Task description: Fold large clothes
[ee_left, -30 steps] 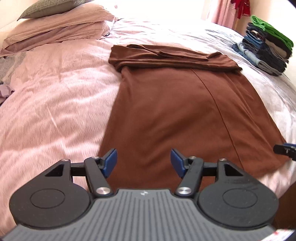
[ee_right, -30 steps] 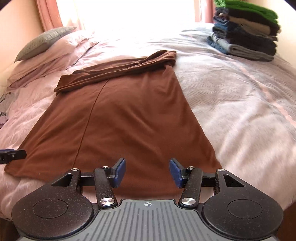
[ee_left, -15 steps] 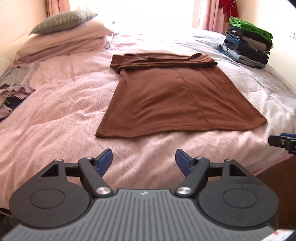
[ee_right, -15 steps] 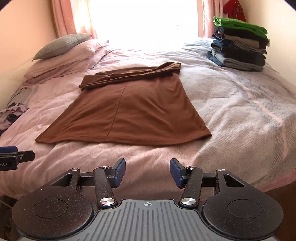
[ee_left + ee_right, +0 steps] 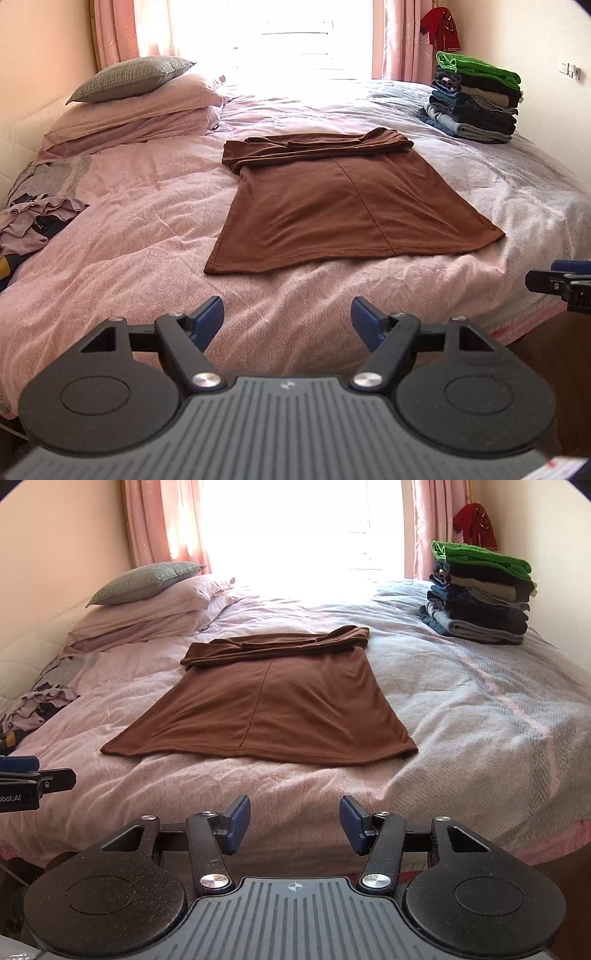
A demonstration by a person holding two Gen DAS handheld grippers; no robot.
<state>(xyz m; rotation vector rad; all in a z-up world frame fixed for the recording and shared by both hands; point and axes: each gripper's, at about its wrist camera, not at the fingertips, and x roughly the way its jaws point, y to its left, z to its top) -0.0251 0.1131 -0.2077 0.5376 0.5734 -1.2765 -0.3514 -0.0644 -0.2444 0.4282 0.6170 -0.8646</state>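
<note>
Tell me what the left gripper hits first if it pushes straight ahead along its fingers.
Probably the pink textured bedspread short of the brown garment; the open left gripper holds nothing. Depth is uncertain.

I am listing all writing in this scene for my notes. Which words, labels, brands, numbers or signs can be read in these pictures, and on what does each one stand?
"obot:AI": white letters on the black body of the left tongs, at the left edge of the right wrist view; the start is cut off by the frame.
Small crosshair mark, no letters: on the grey ribbed body behind the right tongs.
Small emblem on the grey body in the left wrist view: too blurred to read.
</note>
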